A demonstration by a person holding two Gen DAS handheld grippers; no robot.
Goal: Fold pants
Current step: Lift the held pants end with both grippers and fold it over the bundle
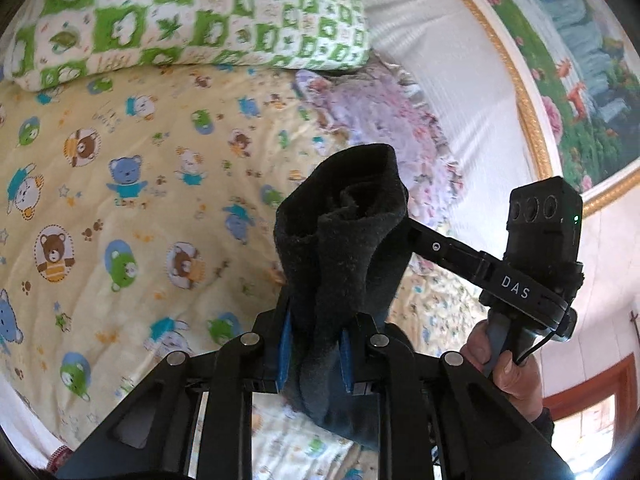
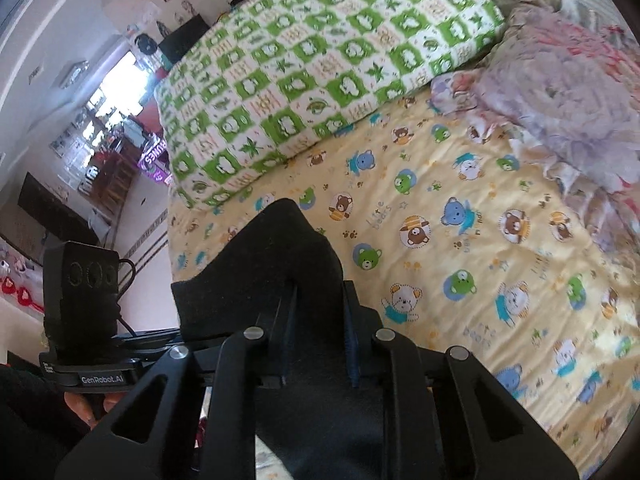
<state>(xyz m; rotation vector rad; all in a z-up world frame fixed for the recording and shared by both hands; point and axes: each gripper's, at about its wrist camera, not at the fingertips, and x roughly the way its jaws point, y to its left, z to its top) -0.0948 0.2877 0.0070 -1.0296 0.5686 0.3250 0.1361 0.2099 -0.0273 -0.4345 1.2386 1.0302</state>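
Both hand-held grippers pinching dark pants over bear-print sheet, framed painting — left view only

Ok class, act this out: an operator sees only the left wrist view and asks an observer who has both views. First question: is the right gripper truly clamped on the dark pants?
Observer: Yes. In the right wrist view the right gripper has both fingers pressed against the pants, with cloth between them.
Operator: Does any cloth stick out past those fingers?
Observer: Yes, it stands up in a peak beyond the fingertips, in front of the bear-print sheet.
Operator: What lies past the far end of the green pillow?
Observer: The bed ends there. Beyond the pillow are wooden shelves and a purple sign.
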